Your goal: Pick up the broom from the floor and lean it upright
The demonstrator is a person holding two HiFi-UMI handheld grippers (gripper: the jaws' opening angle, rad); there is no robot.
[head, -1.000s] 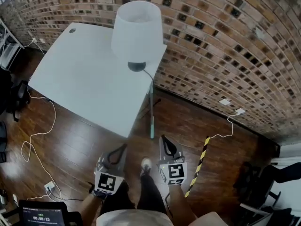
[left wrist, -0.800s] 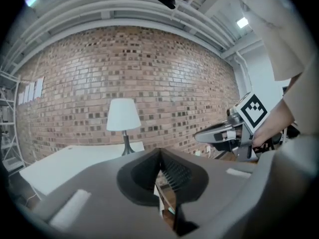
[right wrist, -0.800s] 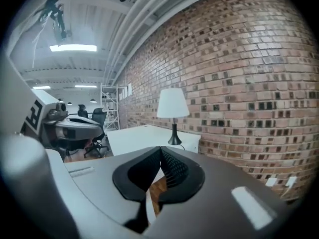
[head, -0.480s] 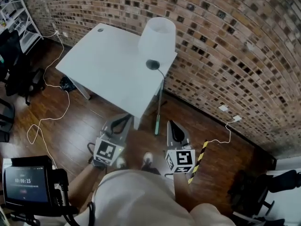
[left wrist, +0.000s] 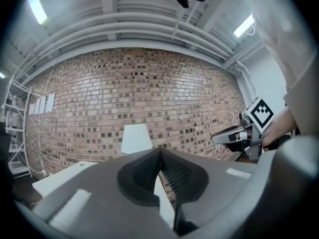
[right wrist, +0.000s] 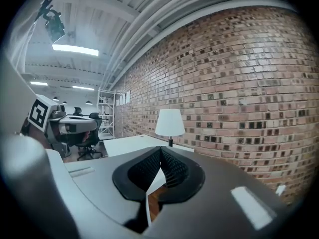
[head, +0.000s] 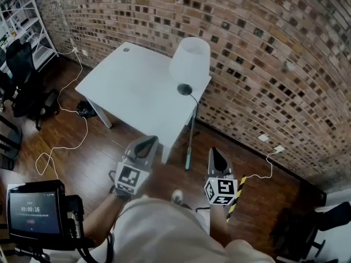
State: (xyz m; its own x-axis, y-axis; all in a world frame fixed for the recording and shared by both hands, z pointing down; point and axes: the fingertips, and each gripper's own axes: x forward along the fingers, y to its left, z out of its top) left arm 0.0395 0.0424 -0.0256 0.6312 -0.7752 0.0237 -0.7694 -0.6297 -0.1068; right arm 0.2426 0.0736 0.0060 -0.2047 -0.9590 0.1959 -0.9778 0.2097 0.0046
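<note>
A thin pole with a green lower end, the broom, stands nearly upright against the corner of the white table; its head is too small to make out. My left gripper is held level before the person's body, left of the pole and apart from it, shut with nothing in it. To the pole's right is my right gripper, also shut and empty. The pads meet in the left gripper view and in the right gripper view.
A white-shaded lamp stands on the table by the brick wall. A yellow-black striped bar lies on the wood floor at the right. Cables trail at the left near office chairs. A screen device sits bottom left.
Both grippers have risen as the person straightened up. The table, lamp and floor now look farther below. The pole still leans at the table corner.
</note>
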